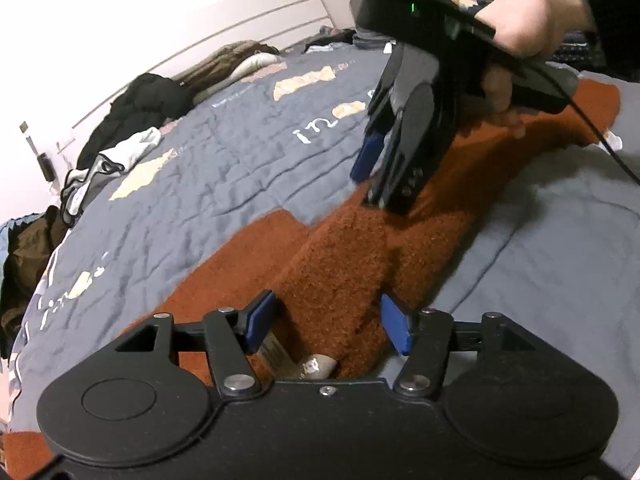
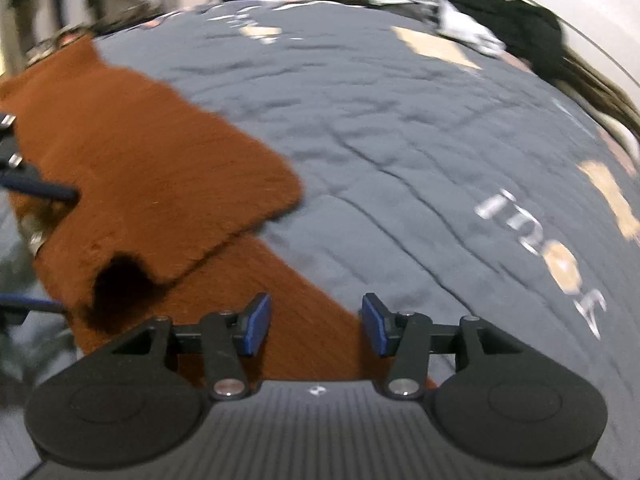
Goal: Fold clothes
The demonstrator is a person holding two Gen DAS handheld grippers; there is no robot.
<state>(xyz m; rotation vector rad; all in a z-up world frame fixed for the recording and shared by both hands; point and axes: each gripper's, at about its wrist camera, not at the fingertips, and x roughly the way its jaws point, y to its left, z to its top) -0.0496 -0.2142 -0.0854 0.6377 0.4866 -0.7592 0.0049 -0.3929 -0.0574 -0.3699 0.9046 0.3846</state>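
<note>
Two black grippers with blue pads are ours: the left gripper (image 1: pixel 326 322) and right gripper (image 2: pixel 316 324) both gape open over the fuzzy rust-brown sweater (image 1: pixel 344 256) on the grey quilt (image 1: pixel 200 168).

Both wrist views low, close over quilt (image 1: pixel 224 168); share rust garment (image 2: pixel 160 168).

Rust fleece garment (image 2: pixel 160 168) on grey quilt (image 2: pixel 400 140)

A fleece garment (image 1: pixel 340 248) lies on the quilt (image 1: pixel 208 168), with piled clothes (image 1: pixel 140 100) behind along the headboard (image 1: pixel 224 20).
</note>
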